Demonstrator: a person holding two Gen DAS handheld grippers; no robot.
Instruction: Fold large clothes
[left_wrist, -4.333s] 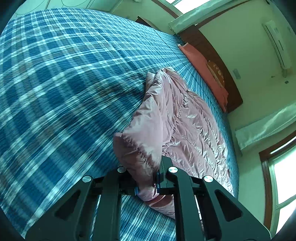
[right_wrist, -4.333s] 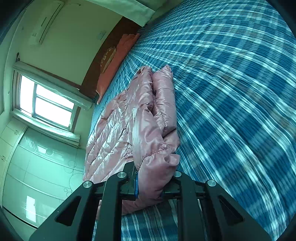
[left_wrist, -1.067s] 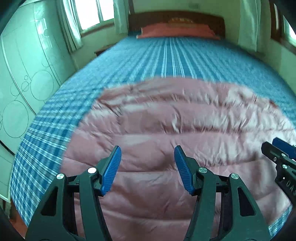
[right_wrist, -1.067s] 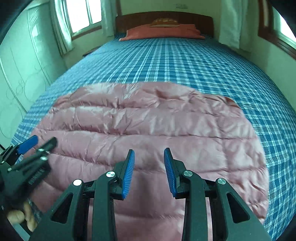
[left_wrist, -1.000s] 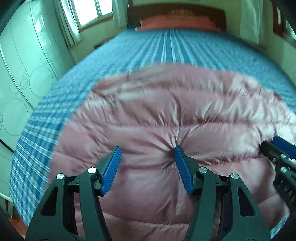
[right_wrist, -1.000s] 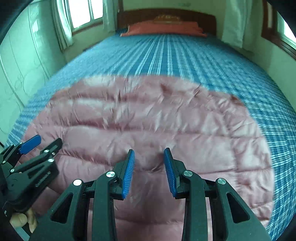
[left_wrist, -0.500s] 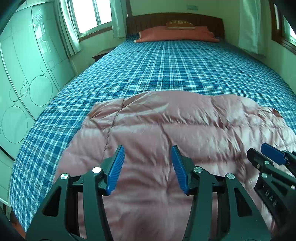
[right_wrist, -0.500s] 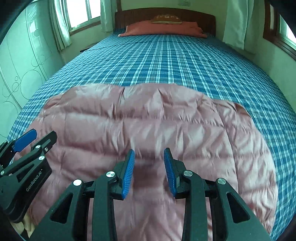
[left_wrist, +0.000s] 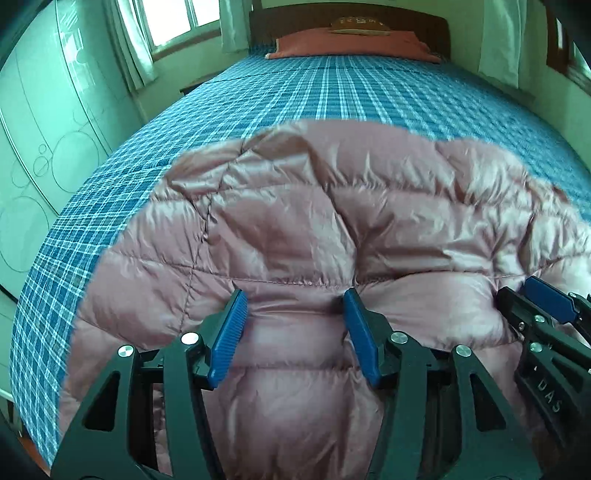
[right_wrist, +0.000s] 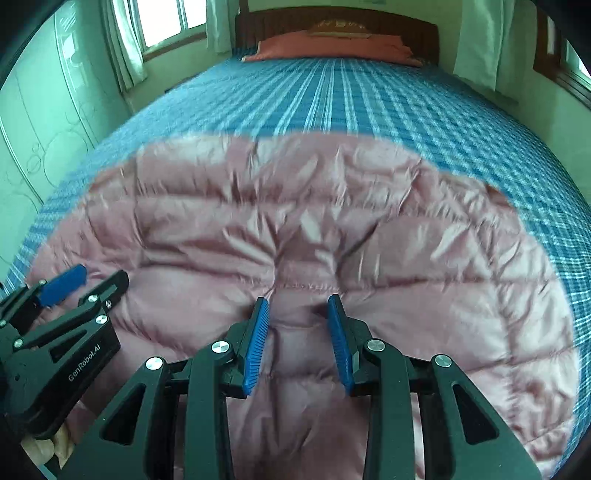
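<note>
The pink quilted down jacket (left_wrist: 332, 229), shiny and puffy, lies spread in a broad folded slab across the foot end of the bed (left_wrist: 369, 96), whose blue plaid cover runs bare from the jacket's far edge up to the orange pillow (left_wrist: 351, 42) at the dark wooden headboard (left_wrist: 351, 20). The step in hand looks like pressing and smoothing the bulky fold, with both tools angled down onto the near part of the jacket. The left gripper (left_wrist: 293, 308) stands about half open, its blue pads (left_wrist: 229, 332) astride a puffed ridge just below a stitched seam; its jaws have just been opening a little, with fabric bulging between them but not clearly pinched. The right gripper (right_wrist: 298, 314), nearer the bed's right edge, is narrower, partly open, its pads (right_wrist: 256, 343) dug into the padding either side of a small swell; whether it truly clamps the cloth cannot be told. The next move probably calls for squeezing out trapped air, then taking a firm hold of the near edge at both places and carrying it evenly toward the far edge, keeping the slippery shell from sliding.
</note>
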